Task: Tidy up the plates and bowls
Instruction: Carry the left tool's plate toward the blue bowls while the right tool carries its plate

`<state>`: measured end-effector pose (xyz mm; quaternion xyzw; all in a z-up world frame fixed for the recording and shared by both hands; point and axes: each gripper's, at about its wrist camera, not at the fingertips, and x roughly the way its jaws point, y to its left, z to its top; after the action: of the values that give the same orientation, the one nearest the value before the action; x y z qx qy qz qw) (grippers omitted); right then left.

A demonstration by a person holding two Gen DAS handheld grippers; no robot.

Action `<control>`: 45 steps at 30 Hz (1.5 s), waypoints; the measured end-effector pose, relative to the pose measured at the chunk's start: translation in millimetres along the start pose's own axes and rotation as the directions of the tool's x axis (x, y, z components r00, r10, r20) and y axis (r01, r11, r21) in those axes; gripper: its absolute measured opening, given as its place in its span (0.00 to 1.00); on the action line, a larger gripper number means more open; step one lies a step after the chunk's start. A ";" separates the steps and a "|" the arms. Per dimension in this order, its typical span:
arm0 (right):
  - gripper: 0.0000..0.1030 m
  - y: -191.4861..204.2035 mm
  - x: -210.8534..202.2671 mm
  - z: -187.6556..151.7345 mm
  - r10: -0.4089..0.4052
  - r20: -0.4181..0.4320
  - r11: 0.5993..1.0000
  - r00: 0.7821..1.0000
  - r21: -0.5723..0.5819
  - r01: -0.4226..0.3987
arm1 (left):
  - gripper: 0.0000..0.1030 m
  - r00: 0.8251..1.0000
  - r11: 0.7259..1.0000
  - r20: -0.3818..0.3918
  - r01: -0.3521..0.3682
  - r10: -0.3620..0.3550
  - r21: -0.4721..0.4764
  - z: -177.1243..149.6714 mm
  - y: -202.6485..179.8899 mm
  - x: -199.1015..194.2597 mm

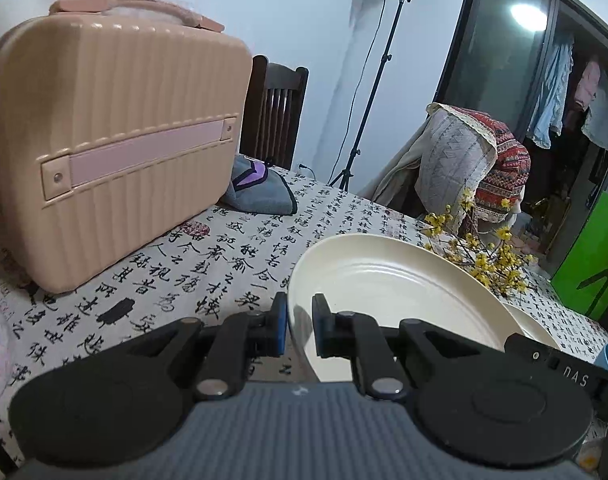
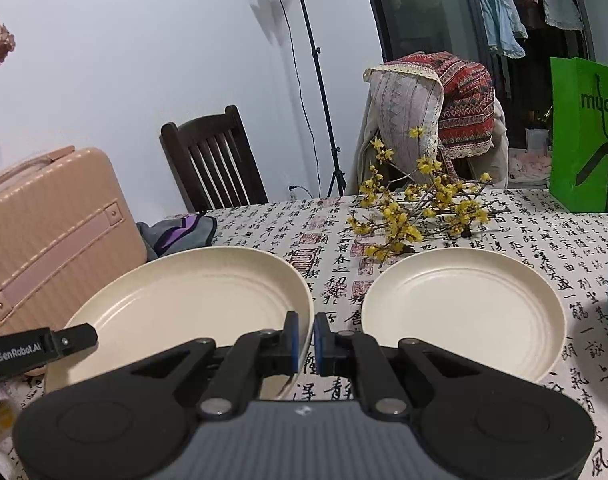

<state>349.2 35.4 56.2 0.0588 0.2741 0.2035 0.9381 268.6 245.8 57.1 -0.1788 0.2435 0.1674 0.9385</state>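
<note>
Two grippers, left gripper [image 1: 298, 326] and right gripper [image 2: 306, 344], pinched narrow on opposite rims of cream plate [image 2: 192, 300], lifted over tablecloth [image 2: 336, 280]. Keep level, move together, lower onto second plate [image 2: 464, 312] alongside.

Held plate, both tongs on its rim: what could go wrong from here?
1. The left tongs and right tongs pinch only the held plate's thin rim; it could slip or tilt.
2. The second plate lies close by; a careless lowering may clip it or the yellow flower branch.
</note>
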 end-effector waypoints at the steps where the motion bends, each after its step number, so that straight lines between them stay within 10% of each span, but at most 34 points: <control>1: 0.07 -0.8 -3.0 -0.6 0.000 0.002 1.000 1.000 0.001 0.000 | 0.13 1.000 1.000 0.000 0.000 0.000 0.001 -0.9 -0.8 -2.7; 45: 0.07 -11.2 -85.1 -30.4 0.051 0.060 0.999 0.997 -0.011 -0.050 | 0.13 0.998 1.000 0.068 0.018 -0.018 -0.003 -34.9 -8.9 -90.1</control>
<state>271.5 -10.1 69.8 0.0676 0.2431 0.2265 0.9408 183.9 202.8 77.4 -0.1769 0.2094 0.1653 0.9474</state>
